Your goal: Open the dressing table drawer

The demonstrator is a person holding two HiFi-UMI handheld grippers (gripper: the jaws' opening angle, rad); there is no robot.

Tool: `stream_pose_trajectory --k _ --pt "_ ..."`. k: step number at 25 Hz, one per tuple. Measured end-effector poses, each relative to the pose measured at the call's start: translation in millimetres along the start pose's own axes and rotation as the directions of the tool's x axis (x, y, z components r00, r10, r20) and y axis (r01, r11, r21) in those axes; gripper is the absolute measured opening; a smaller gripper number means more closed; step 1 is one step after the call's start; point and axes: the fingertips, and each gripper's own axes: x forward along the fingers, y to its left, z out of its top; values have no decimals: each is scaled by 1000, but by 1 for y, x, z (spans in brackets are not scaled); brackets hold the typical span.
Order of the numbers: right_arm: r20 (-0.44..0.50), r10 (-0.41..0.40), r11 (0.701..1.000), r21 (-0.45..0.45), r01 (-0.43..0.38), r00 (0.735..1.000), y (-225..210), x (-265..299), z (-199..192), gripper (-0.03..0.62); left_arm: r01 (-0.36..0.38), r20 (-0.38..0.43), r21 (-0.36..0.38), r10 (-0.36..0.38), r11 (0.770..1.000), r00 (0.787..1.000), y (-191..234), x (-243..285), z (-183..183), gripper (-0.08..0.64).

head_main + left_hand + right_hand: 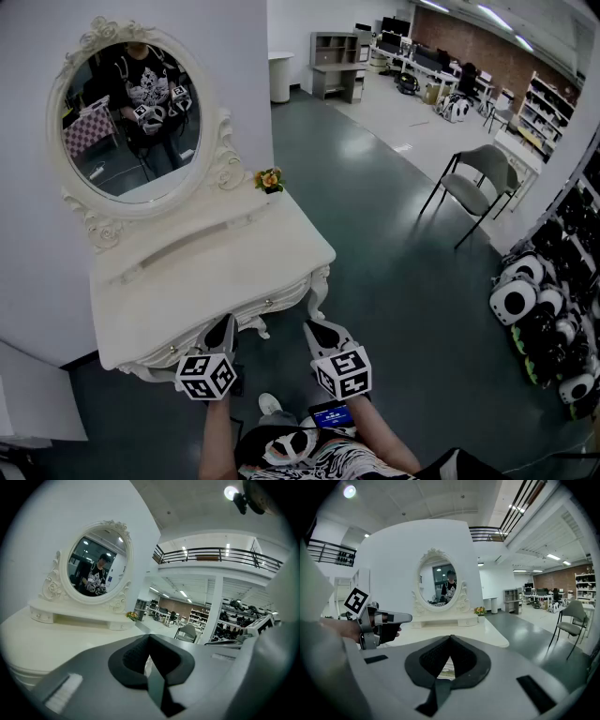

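A white dressing table (216, 267) with an oval mirror (127, 117) stands against the left wall. Its drawer front (246, 317) runs under the curved near edge and carries a small knob (266, 304). My left gripper (225, 324) is shut and empty, its tips close to the table's front edge, left of the knob. My right gripper (315, 328) is also shut and empty, just off the table's right front corner. In the left gripper view the shut jaws (149, 637) point across the tabletop (56, 644). The right gripper view shows the shut tips (450, 638) and the left gripper (389, 618) beside the table.
A small pot of flowers (269, 179) sits at the tabletop's back right corner. A grey chair (478, 178) stands on the dark floor to the right. Black-and-white machines (530, 309) line the right wall. Desks and shelves (337, 61) fill the far room.
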Motion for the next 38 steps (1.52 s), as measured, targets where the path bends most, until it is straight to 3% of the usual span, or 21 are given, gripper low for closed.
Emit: stream_pose_trajectory --k 6,11,15,17,18,26,30,38 --pt "-6 -3 1000 -30 2 1000 -2 -9 -3 0 -28 -21 60 29 998 999 -13 -9 -6 2" --pt "-3 37 999 13 -37 999 -1 -1 -4 0 18 -17 -78 -20 997 1000 -14 -9 -13 2" --pt "-10 27 999 32 -27 1000 -8 17 -2 6 -49 -5 19 49 999 999 -1 0 -3 2" --pt "-18 25 999 36 -24 1000 -11 29 -2 98 -82 4 50 82 995 997 8 5 -1 12" --pt "-23 20 999 37 -19 1000 -13 35 -2 100 -91 1 49 91 995 996 14 9 -1 38" --pt "-82 -17 999 35 20 997 -42 144 13 104 -135 -34 2 135 991 990 107 93 9 95" --pt "-132 -52 998 21 56 990 -59 216 25 104 -117 -86 -42 113 992 990 161 155 16 94" --pt "-183 -105 993 25 111 977 -91 329 31 109 -77 -130 -61 69 995 989 232 250 12 106"
